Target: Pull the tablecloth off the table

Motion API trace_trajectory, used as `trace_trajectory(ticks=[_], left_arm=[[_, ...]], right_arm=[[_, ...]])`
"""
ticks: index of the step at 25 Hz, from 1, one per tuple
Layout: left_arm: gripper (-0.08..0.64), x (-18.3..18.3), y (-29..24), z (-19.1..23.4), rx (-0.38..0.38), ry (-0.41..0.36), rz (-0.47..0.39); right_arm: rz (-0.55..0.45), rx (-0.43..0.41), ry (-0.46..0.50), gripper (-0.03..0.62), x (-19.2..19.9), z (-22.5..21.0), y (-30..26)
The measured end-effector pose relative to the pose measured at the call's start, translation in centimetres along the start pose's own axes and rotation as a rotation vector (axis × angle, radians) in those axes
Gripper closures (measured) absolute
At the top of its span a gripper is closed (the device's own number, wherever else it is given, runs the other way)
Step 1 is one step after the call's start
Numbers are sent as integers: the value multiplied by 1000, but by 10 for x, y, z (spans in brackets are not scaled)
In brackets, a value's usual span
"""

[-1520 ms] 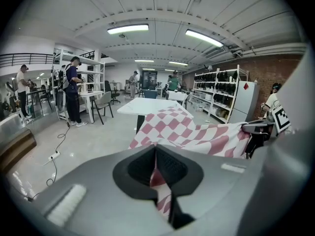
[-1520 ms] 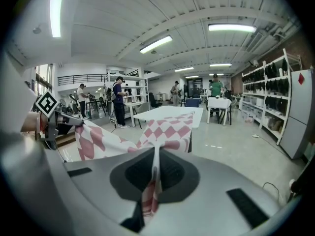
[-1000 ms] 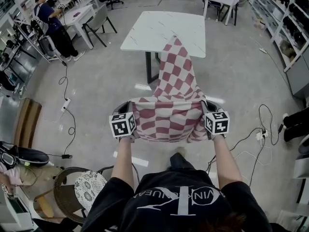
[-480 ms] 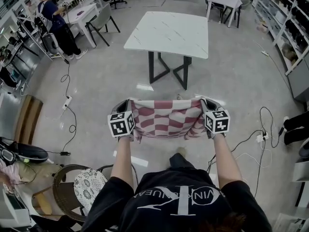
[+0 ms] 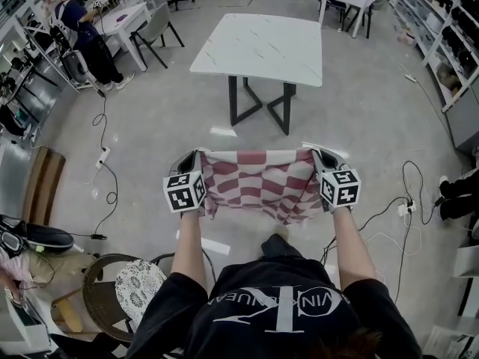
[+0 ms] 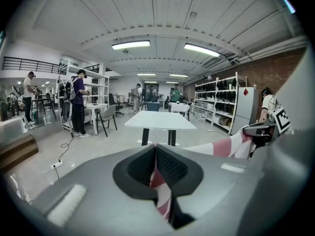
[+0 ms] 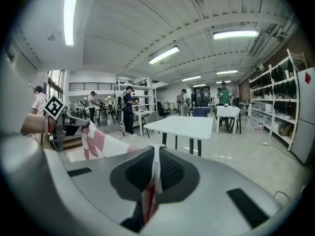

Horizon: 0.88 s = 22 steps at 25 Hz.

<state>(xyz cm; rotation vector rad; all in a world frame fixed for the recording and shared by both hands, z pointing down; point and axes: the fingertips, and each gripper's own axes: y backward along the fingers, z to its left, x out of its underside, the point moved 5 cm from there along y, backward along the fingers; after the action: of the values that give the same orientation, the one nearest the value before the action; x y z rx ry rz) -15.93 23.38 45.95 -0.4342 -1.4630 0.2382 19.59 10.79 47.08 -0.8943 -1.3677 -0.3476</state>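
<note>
Tablecloth [image 5: 258, 185] hangs clear of table [image 5: 258, 47], whole top bare. I hold it between left gripper [image 6: 156, 156] and right gripper [image 7: 155, 157], both pinched tight on cloth edge. Pull seems finished.

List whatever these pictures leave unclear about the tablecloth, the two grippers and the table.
- Head view: the lower end of the tablecloth, hidden by its own folds.
- Head view: the jaws of the left gripper and right gripper, masked by the tablecloth bunched at them.
- Both gripper views: most of the tablecloth, blocked by each gripper's own body.
- Head view: the far legs of the table, under its top.
</note>
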Motion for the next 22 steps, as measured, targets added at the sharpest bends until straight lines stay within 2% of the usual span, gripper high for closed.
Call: trace_trajectory(ticks=[12, 22], left_arm=[[545, -20, 5, -2, 19, -27, -113], [545, -49, 17, -8, 46, -34, -213]], right_arm=[[-146, -21, 35, 581, -27, -2, 18], [-245, -5, 40, 581, -60, -7, 32]])
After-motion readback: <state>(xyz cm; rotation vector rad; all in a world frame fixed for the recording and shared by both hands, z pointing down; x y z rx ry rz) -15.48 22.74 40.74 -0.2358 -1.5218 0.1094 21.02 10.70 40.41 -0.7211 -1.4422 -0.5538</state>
